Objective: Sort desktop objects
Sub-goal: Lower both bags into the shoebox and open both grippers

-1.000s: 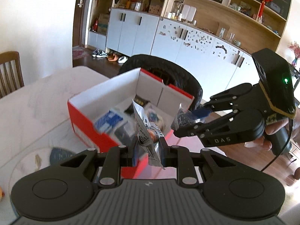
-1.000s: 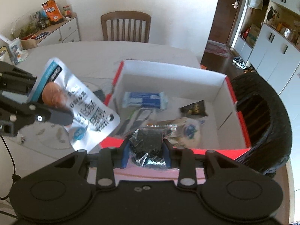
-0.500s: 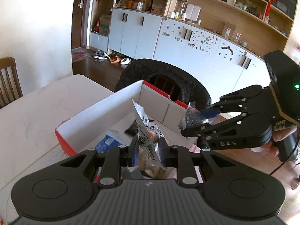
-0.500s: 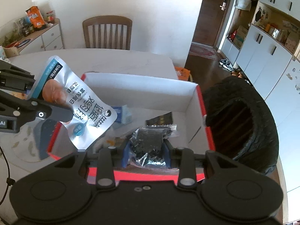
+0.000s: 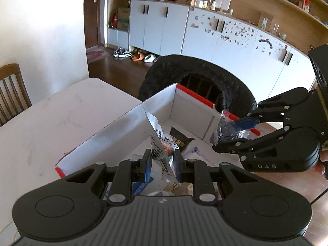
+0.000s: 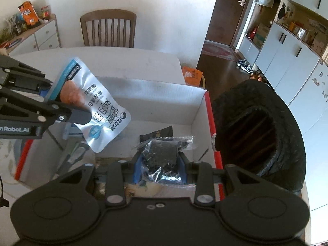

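My left gripper [image 5: 163, 163] is shut on a silver snack pouch [image 5: 161, 143], seen face-on as the silver snack pouch [image 6: 96, 106] in the right wrist view, above the left half of the red-and-white box [image 6: 155, 100]. My right gripper [image 6: 160, 164] is shut on a clear packet of dark bits [image 6: 162, 157]; the same packet [image 5: 227, 131] hangs over the box's right rim. The box [image 5: 123, 129] holds several packets, among them a black sachet [image 6: 157, 133].
The box sits on a pale marble table [image 5: 61, 119]. A black bin-bag-lined basket [image 6: 260, 131] stands just past the box's right side. A wooden chair [image 6: 107, 28] is behind the table, white cabinets [image 5: 205, 34] across the room, an orange bag [image 6: 191, 74] beyond the table edge.
Both grippers have travelled forward over the box with their packets; the box's near red wall has dropped under the gripper bodies and its inside corner now fills the views.
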{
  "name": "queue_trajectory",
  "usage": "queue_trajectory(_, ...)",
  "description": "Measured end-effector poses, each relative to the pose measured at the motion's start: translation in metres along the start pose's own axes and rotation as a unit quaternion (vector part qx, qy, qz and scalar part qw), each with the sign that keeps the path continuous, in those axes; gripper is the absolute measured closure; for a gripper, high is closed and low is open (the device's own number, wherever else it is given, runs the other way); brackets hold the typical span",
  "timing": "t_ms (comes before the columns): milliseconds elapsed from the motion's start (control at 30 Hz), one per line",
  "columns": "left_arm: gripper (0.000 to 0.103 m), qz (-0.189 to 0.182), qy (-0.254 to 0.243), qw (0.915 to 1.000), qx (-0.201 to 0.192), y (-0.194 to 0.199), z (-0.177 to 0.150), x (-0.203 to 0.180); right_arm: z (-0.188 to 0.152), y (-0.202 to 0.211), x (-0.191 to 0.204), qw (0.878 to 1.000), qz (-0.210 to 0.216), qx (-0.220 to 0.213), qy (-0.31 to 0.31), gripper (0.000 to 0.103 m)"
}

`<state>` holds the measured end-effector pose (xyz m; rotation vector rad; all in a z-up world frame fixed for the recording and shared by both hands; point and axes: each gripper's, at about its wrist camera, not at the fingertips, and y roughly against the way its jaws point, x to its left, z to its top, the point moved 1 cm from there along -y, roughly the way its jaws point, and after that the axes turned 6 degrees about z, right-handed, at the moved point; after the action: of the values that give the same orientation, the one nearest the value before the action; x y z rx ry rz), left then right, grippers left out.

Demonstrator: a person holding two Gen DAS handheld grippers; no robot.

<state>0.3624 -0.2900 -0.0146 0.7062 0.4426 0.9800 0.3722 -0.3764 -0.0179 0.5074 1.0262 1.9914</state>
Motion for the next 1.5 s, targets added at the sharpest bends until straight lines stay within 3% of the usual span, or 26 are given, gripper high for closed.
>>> queue_trajectory(667,0.082,0.027,-0.035,0.9978,0.05,-0.06,0.001,0.001,0.007,-0.07,-0.008,0.999,-0.004,0.05,0.012,0.068)
queue_trajectory(867,0.082,0.036,-0.052,0.9953,0.073,-0.071,-0.003,0.0,0.004,-0.08,-0.004,0.998,0.005,0.057,0.023,0.068)
queue_trajectory(1367,0.082,0.034,-0.041,0.9922,0.113,-0.083,-0.007,0.001,0.003,-0.091,-0.001,0.997,0.011,0.074,0.032,0.066)
queue_trajectory(1433,0.076,0.038,-0.042,0.9918,0.115,-0.083,-0.008,0.002,0.003,-0.091,-0.001,0.997,0.013,0.076,0.031,0.065)
queue_trajectory(1500,0.056,0.044,-0.039,0.9917,0.115,-0.082,-0.008,0.003,0.003,-0.09,-0.001,0.996,0.016,0.077,0.028,0.063)
